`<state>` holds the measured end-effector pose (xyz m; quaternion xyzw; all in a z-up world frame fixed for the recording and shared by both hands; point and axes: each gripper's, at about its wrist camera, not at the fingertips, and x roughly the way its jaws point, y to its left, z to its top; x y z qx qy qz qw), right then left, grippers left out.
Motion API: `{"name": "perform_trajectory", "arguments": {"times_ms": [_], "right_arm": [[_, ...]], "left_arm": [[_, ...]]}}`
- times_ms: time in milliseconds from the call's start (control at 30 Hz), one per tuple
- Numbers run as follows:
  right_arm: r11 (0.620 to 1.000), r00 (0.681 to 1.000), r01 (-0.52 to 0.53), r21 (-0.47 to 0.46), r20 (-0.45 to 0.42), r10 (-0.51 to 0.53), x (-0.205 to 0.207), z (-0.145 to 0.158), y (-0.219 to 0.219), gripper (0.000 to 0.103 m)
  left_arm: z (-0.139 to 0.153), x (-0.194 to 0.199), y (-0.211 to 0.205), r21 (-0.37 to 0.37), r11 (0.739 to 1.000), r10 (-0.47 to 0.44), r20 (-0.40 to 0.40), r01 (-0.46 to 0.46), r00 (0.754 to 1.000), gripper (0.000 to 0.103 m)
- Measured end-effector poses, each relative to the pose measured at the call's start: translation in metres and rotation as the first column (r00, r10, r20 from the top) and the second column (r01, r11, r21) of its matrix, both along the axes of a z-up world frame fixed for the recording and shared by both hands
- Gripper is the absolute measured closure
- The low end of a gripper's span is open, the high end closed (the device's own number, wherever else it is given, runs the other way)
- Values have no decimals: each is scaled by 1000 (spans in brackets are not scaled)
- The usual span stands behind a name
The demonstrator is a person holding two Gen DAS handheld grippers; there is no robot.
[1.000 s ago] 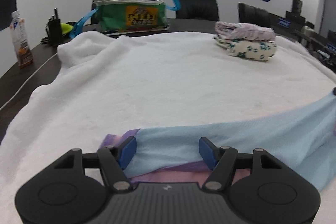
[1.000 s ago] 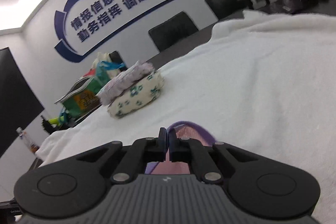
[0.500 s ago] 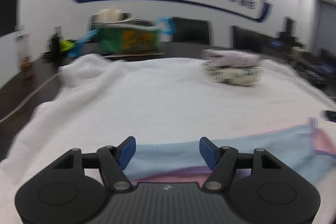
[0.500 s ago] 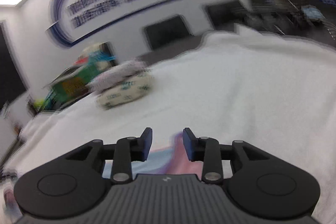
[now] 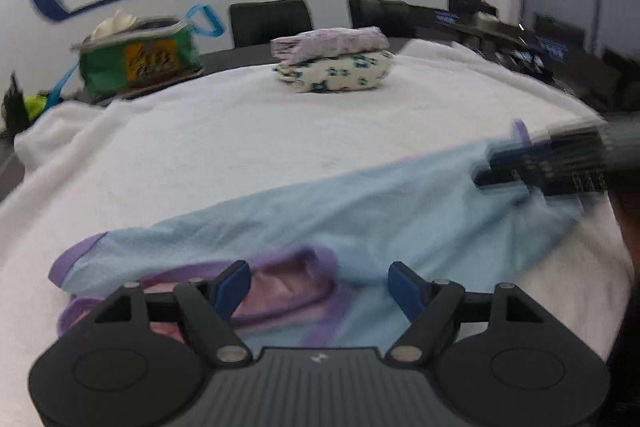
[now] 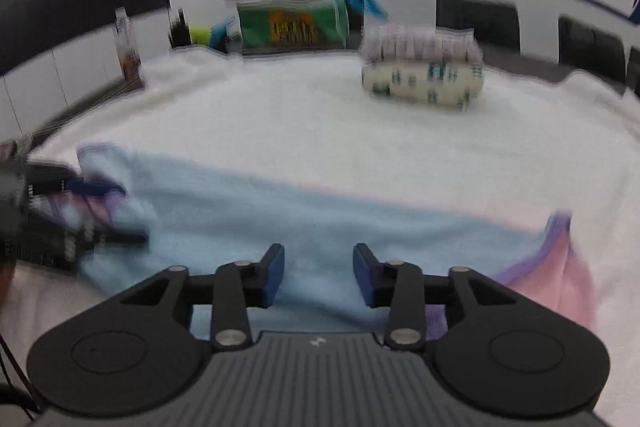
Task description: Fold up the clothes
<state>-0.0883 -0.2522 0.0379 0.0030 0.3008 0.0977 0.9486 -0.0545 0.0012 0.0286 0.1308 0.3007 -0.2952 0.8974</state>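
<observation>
A light blue garment [image 5: 360, 211] with purple trim and a pink inside lies folded in a long band across the white towel-covered table [image 5: 240, 139]. It also shows in the right wrist view [image 6: 304, 215]. My left gripper [image 5: 320, 287] is open and empty, just above the garment's purple collar end. My right gripper [image 6: 319, 273] is open and empty over the garment's middle. Each gripper shows blurred at the edge of the other's view, the right one in the left wrist view [image 5: 560, 163].
A stack of folded clothes [image 5: 334, 63] sits at the far middle of the table. A green bag [image 5: 140, 61] stands at the back left. A bottle [image 6: 126, 47] stands at the table's left edge. Black chairs line the far wall.
My right gripper has opened and let go of the garment, then swung left over its middle. My left gripper has stayed open and shifted; the garment now lies flat.
</observation>
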Motion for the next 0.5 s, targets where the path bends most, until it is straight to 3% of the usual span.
{"name": "perform_trajectory", "arguments": {"times_ms": [100, 267, 400, 500], "right_arm": [[1000, 999, -27, -12, 27, 27, 7, 6, 13, 61], [995, 997, -81, -55, -21, 80, 40, -5, 40, 62], [996, 997, -58, -61, -56, 54, 54, -14, 46, 62], [999, 1000, -15, -32, -20, 15, 45, -3, 41, 62]], "left_arm": [[2, -15, -1, 6, 1000, 8, 29, -8, 1000, 28], [24, -32, 13, -104, 994, 22, 64, -15, 998, 28], [31, -22, 18, -197, 980, 46, 46, -36, 998, 28], [28, -14, 5, -185, 982, 40, 57, -28, 998, 30]]}}
